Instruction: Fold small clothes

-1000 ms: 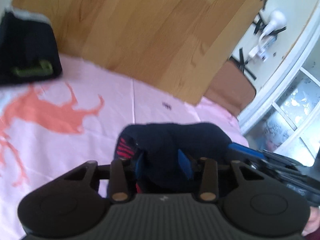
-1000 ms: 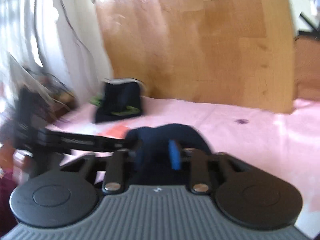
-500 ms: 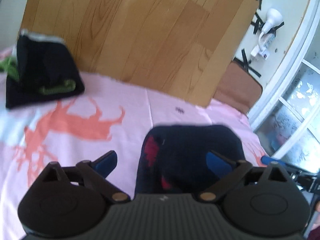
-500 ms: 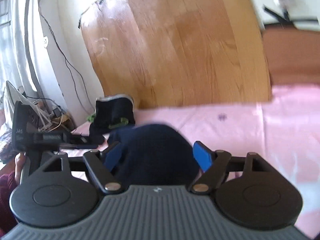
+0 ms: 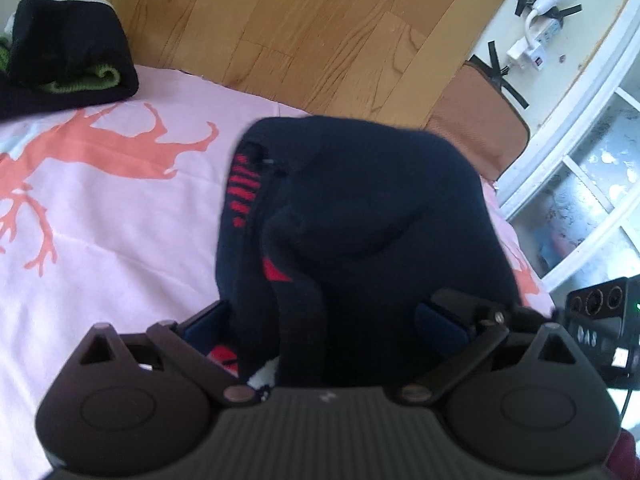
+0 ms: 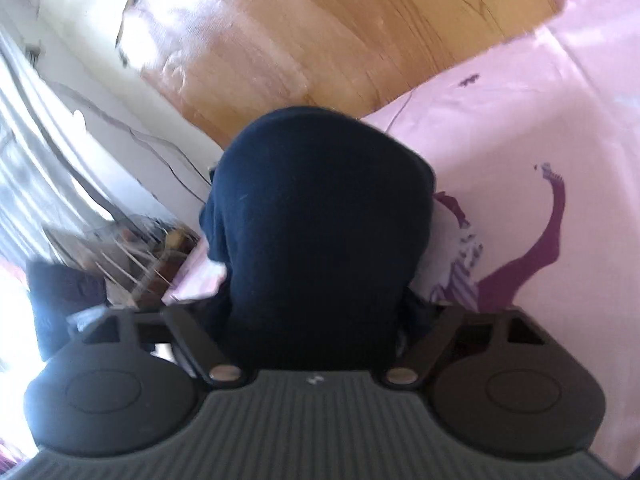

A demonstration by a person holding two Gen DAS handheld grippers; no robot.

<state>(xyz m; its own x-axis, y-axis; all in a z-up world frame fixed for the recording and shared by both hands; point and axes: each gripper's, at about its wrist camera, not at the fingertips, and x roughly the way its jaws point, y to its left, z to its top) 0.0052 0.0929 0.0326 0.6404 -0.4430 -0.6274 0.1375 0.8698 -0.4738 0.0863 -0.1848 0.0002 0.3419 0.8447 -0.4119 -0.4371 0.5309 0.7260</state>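
Pink sheet [image 5: 112, 216] is carrying the navy garment [image 5: 360, 216] at frame centre; both hand-held grippers, left [image 5: 324, 320] and right [image 6: 316, 320], are sitting spread around it. Unpinched, the bunched fold is likely springing open.

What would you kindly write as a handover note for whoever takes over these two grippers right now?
Left gripper: jaws spread wide, the navy garment with red marks lies between the fingers, not clamped.
Right gripper: linkages spread, open; the same navy bundle fills its view, fingertips hidden.
The garment lies bunched on the pink sheet. A dark folded pile with green trim sits at the far left by the wooden board.
Done: one pile looks folded.
Left: the navy piece looks unfinished; probably tidy it and add it to the pile.
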